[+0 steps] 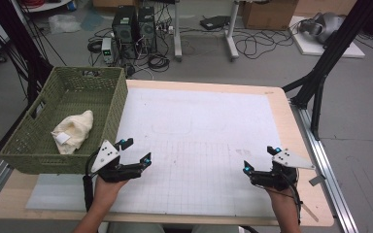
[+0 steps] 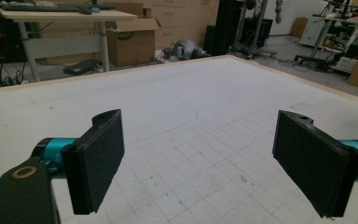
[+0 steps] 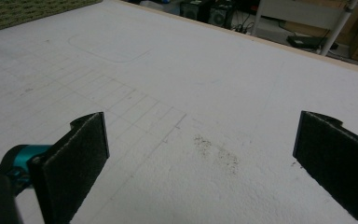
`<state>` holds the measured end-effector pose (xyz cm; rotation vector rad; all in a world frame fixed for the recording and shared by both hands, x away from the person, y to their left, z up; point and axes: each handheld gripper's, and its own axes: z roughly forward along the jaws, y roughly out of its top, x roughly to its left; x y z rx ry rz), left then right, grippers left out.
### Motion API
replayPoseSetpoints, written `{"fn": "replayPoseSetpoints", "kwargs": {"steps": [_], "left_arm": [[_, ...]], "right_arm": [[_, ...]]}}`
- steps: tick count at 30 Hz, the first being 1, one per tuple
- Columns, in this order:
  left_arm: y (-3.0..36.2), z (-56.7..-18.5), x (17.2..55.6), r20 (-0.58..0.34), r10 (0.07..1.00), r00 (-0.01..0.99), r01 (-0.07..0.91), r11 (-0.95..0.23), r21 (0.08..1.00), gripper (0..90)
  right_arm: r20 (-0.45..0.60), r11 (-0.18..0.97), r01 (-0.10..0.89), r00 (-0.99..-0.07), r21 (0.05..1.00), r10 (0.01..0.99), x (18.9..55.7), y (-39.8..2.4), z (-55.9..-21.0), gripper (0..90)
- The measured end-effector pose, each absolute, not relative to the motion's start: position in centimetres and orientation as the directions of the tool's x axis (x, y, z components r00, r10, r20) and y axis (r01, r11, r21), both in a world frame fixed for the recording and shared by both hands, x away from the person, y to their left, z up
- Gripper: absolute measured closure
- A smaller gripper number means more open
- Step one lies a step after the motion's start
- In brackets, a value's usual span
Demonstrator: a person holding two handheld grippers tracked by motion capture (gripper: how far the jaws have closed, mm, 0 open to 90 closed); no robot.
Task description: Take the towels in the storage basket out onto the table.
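A person holds my left gripper [image 1: 135,151] low over the white gridded mat [image 1: 199,141], just right of the green woven basket [image 1: 104,77]. Its jaws stand wide apart with nothing between them [image 2: 200,163]. My right gripper [image 1: 260,159] hovers over the mat's right front part, also open and empty [image 3: 200,163]. A cream cloth [image 1: 74,130] lies bunched inside the basket, with a white tag showing. Both grippers point away from the person across the mat.
The basket stands on the wooden table's [image 1: 301,145] left side. Black frame legs [image 1: 320,73] rise at the right, beyond the table edge. Computers [image 1: 135,26] and cables lie on the floor behind. A faint dark smudge [image 3: 216,151] marks the mat.
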<state>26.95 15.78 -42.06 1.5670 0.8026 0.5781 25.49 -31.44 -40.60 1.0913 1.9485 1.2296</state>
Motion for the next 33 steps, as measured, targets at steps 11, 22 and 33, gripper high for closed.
{"fn": "replayPoseSetpoints", "kwargs": {"steps": [11, 22, 33], "left_arm": [[15.3, -42.2, 26.8, -0.076, 0.761, 0.645, 0.173, -0.048, 0.984, 16.9], [15.2, -41.8, 26.5, -0.079, 0.748, 0.659, 0.178, -0.053, 0.983, 16.9], [15.1, -40.3, 26.2, -0.094, 0.731, 0.676, 0.175, -0.035, 0.984, 16.8]], "right_arm": [[-0.041, 0.239, 0.334, -0.506, 0.912, 0.861, 25.7, -31.5, -40.9, 2.5], [-0.04, 0.241, 0.329, -0.515, 0.913, 0.856, 25.5, -31.2, -40.7, 2.5], [-0.034, 0.24, 0.334, -0.521, 0.912, 0.853, 25.5, -31.0, -40.7, 2.5]]}}
